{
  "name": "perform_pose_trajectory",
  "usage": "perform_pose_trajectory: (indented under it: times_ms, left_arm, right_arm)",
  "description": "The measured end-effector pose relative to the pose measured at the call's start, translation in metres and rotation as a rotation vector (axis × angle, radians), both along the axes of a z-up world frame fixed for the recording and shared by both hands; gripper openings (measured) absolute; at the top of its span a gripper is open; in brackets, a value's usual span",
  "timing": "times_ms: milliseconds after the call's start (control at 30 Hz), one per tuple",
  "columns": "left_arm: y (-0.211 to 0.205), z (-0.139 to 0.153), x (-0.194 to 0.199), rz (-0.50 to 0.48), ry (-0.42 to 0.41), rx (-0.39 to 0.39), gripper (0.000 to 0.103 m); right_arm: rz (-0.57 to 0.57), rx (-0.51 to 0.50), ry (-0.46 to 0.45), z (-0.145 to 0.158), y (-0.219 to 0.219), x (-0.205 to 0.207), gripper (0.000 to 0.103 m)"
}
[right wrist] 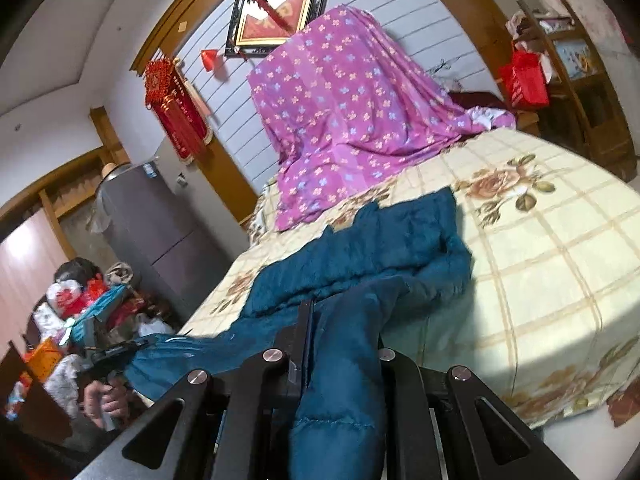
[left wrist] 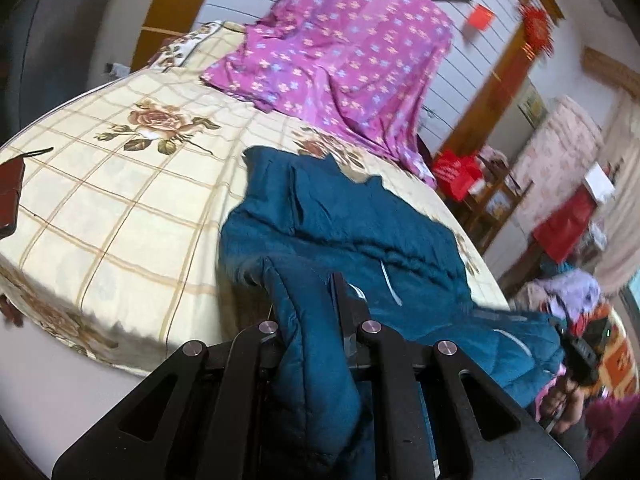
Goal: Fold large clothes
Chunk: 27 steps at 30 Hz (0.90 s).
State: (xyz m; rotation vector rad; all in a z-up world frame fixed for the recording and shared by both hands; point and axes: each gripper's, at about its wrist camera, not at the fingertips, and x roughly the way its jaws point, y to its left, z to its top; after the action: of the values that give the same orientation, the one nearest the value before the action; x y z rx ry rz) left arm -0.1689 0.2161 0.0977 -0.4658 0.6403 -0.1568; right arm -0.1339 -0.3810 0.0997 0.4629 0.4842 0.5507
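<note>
Both grippers are pinching the near edge of the teal padded jacket (left wrist: 344, 236). The left gripper (left wrist: 310, 304) has its fingers pressed tight on a quilted fold, and the right gripper (right wrist: 340, 320) clamps another fold the same way. The jacket's bulk lies ahead of both sets of fingers on the rose-print bedsheet (left wrist: 132, 184), its long axis running across between the two hands, neither noticeably nearer. Beyond it, a purple floral cloth (right wrist: 340, 108) drapes the far end of the bed.

The jacket (left wrist: 344, 224) lies on the bed (left wrist: 120, 200), its near edge hanging off; behind it, the draped sheet (left wrist: 344, 52).
</note>
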Motion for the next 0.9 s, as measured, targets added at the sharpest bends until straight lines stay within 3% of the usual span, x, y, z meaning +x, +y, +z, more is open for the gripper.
perform_pose_trajectory:
  times_ms: [133,367,567,767,900]
  left_arm:
    - [-0.008,0.006,0.041,0.052,-0.03,0.077,0.009]
    - [-0.016,0.013,0.124,0.116,-0.074,0.114,0.009]
    - [-0.007,-0.004,0.183,0.199,-0.037,0.053,0.009]
    - [-0.012,-0.031,0.227,0.27,0.006,0.049,0.009]
    - [-0.025,-0.049,0.245,0.276,0.038,0.129,0.009]
  right_arm:
    - [-0.057,0.006,-0.029,-0.004,0.006,0.037,0.013]
    - [-0.175,-0.044,-0.05,0.005,0.022,0.115,0.013]
    - [-0.251,-0.104,-0.05,0.004,0.042,0.173,0.013]
    - [-0.307,-0.103,-0.011,-0.017,0.05,0.209,0.013]
    - [-0.336,-0.196,0.04,-0.036,0.06,0.223,0.013]
